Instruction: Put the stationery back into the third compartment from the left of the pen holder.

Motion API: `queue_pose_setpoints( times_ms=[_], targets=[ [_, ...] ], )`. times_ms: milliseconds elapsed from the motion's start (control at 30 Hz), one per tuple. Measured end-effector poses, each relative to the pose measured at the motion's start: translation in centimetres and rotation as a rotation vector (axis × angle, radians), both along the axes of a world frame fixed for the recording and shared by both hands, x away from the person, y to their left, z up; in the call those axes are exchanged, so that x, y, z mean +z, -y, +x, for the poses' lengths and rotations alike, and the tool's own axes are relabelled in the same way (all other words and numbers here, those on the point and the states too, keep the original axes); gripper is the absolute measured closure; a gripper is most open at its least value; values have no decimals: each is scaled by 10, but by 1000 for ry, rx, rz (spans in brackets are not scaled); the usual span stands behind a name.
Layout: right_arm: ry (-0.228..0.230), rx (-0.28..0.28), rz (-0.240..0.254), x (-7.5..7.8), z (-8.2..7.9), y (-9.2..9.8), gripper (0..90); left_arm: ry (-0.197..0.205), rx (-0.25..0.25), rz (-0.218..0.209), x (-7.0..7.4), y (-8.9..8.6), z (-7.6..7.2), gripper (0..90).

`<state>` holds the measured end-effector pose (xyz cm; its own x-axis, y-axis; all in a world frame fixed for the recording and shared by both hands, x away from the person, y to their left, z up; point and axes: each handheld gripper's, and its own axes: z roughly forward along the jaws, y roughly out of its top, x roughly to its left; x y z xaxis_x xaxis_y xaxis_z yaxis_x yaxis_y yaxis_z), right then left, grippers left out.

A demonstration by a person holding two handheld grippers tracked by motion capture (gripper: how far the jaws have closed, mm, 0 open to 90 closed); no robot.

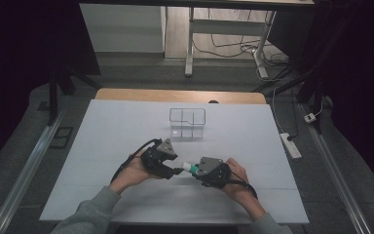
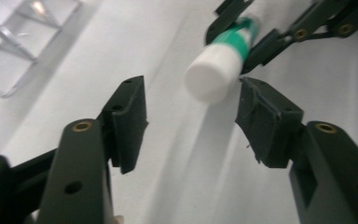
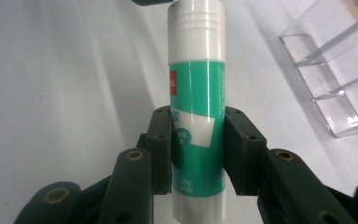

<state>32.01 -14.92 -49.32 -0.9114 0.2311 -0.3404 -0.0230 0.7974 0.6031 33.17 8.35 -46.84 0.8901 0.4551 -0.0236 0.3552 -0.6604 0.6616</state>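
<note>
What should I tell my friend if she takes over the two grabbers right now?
Right gripper: shut on the green and white glue stick, held above the white table.
Left gripper: open, its jaws on either side of the white cap end, not pressing it.
Clear plastic organizer: farther back on the table, nothing seen in it.
Done: stick picked up.
Left: probably put it in the organizer.

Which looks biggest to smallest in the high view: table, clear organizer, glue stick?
1. table
2. clear organizer
3. glue stick, partly hidden inside the right tongs, so its full length is unsure.
</note>
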Motion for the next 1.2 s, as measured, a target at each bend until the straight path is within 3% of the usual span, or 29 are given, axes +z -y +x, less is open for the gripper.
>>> queue_pose_setpoints(
  times_ms=[167,300,733,1200],
  targets=[
    [-17,-52,106,7,5,7,647,-9,67,-53,-1,-10,4,364],
    [-38,-83,175,11,8,14,647,-14,91,-86,-1,-16,5,358],
    [-103,-105,247,12,10,17,647,-9,104,-94,-5,-20,5,344],
    [-147,-117,307,7,11,13,647,-16,109,-271,-2,-18,1,336]
  ],
)
